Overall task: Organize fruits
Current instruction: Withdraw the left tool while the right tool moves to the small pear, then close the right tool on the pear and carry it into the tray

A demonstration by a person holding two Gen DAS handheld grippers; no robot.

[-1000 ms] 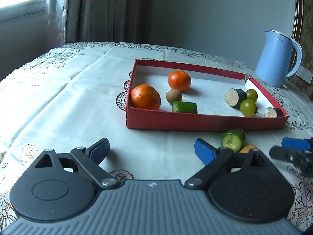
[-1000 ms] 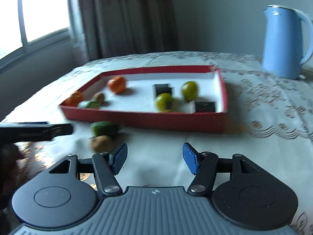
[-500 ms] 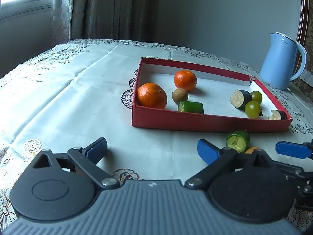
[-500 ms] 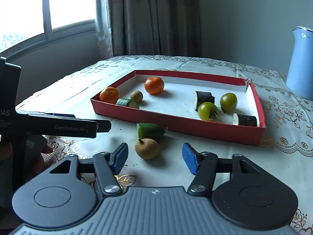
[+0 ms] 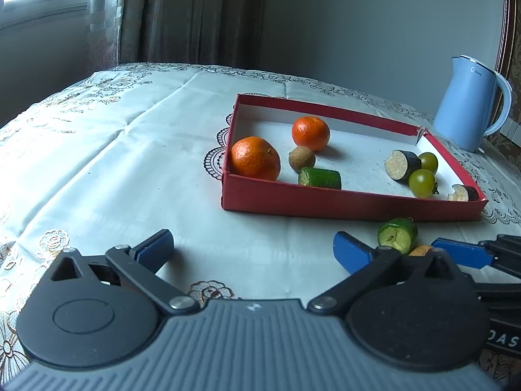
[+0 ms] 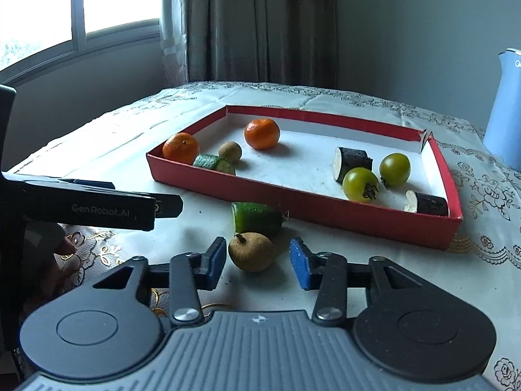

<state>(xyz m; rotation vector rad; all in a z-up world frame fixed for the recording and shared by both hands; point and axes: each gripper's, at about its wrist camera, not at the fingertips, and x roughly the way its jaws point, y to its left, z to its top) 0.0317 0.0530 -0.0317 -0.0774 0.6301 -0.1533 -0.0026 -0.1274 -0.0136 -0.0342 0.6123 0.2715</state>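
Lace-covered desk, near the red tray: right hand-held gripper closing around the small, light, firm longan, not yet touching; left hand-held gripper wide apart.

**Surfaces on this fruit setup**

The worktop cloth is a pale satiny fabric with embroidered edging, creased in lines. The red tray looks like matt cardboard, white paper inside (one corner torn). The mandarins are glossy and pitted; the brown fruit is dull and rough. The kettle is smooth, satin blue. The right gripper is matt black plastic with blue rubbery pads.
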